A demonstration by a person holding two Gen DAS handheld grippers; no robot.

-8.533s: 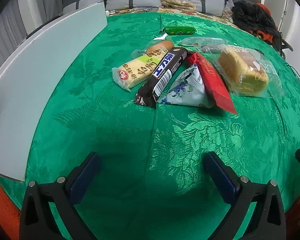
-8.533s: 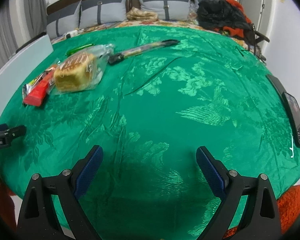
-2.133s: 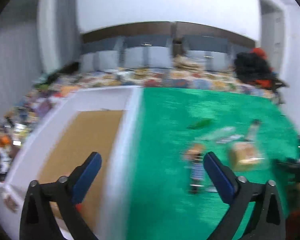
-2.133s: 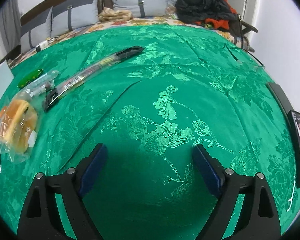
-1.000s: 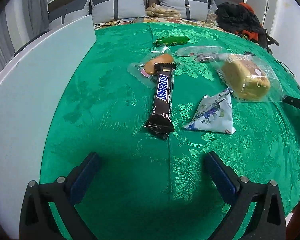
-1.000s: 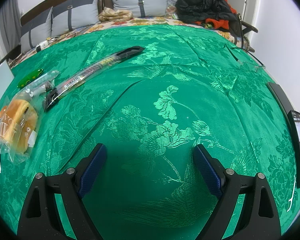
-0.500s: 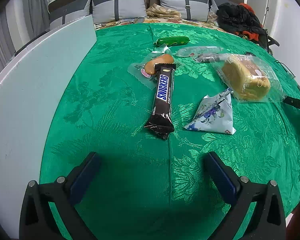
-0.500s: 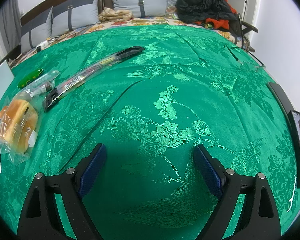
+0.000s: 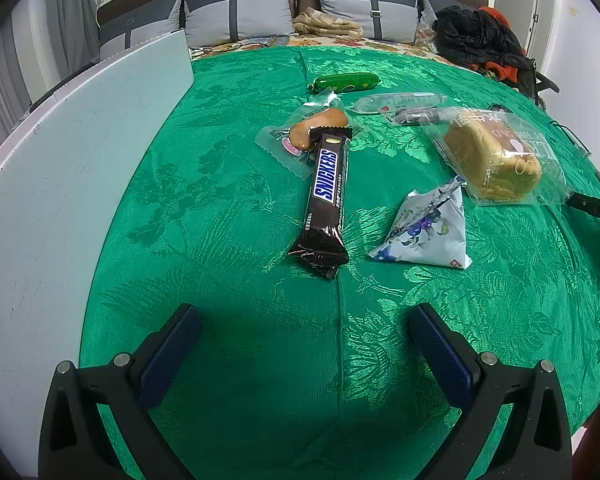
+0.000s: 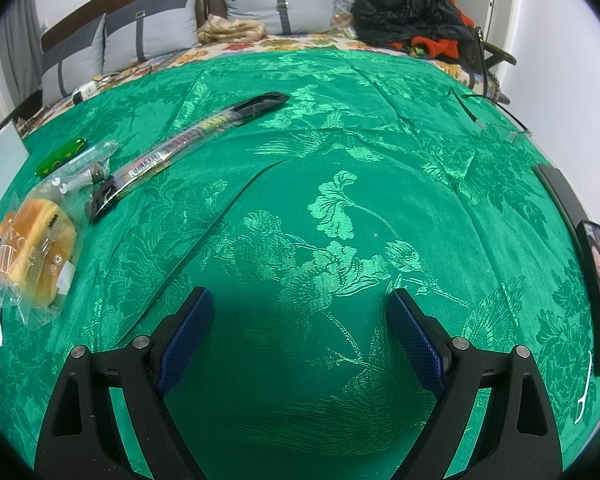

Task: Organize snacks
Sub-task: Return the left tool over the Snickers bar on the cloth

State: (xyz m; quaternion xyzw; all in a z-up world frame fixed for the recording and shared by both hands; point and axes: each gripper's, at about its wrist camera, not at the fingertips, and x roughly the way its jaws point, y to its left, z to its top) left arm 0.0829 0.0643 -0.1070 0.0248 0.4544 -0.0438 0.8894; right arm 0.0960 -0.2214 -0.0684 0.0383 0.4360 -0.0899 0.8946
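Just ahead of my left tool [image 9: 304,334], which gapes empty, the Snickers [image 9: 326,195] lies lengthwise for an easy pinch; right tool [image 10: 298,322] idles wide apart, well right of it.

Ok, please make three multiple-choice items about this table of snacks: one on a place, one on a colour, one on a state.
1. Where does the far end of the Snickers bar lie?
A. on the clear packet with the small bun
B. on the bread loaf bag
C. inside the white box

2. What colour is the sausage-shaped snack at the far side?
A. red
B. green
C. yellow

3. How is the left claw?
A. shut on the Snickers bar
B. shut on nothing
C. open, holding nothing

Answers: 1 A, its top edge overlaps that packet. 2 B, its wrapper is glossy green. 3 C, the two fingers stand wide apart over bare cloth, short of the bar.
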